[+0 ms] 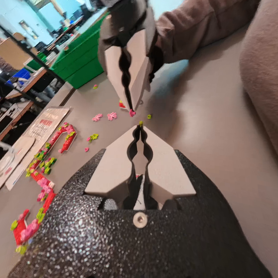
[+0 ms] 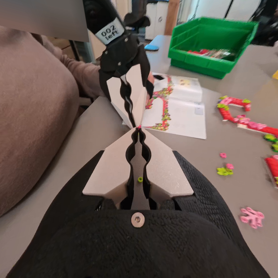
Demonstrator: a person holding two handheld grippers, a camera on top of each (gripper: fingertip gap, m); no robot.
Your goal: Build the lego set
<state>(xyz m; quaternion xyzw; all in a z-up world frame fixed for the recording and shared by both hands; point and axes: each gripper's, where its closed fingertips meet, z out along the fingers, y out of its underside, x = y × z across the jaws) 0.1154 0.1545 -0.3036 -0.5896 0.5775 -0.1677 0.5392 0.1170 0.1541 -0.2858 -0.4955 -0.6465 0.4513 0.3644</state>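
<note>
Left wrist view. My left gripper (image 1: 140,125) had its jaws pinched nearly together on a small lime-green piece (image 1: 141,123) at the very tips. Just beyond those tips the right gripper (image 1: 131,109) came in from above, its jaws also drawn close, nipping a small pink piece (image 1: 132,112). The two pieces sat near each other but not touching in this view. A loose lime stud (image 1: 149,116) lay on the grey tabletop (image 1: 195,135) just right of the tips. Left of the jaws lay two pale pink flower pieces (image 1: 104,117), a lime-and-pink cluster (image 1: 93,137) and the red lego build (image 1: 45,173) dotted with pink and lime blossoms. Farther left lay the instruction sheet (image 1: 37,132); beyond the jaws stood a green bin (image 1: 78,60). A person's brown sleeve (image 1: 195,30) ran behind the right gripper.

Right wrist view. My right gripper (image 2: 138,130) showed its jaws almost shut; a sliver of pink showed at the tips, where they met the left gripper (image 2: 137,126) coming down from above. I could not tell here whether the two pieces touched. The lime stud (image 2: 140,179) lay on the tabletop (image 2: 195,195) below, seen between my jaws. Right of the jaws lay the red build (image 2: 240,118), the lime-and-pink cluster (image 2: 225,170) and a pale pink flower piece (image 2: 252,216). Beyond the jaws lay the instruction booklet (image 2: 180,120) and the green bin (image 2: 210,45).
</note>
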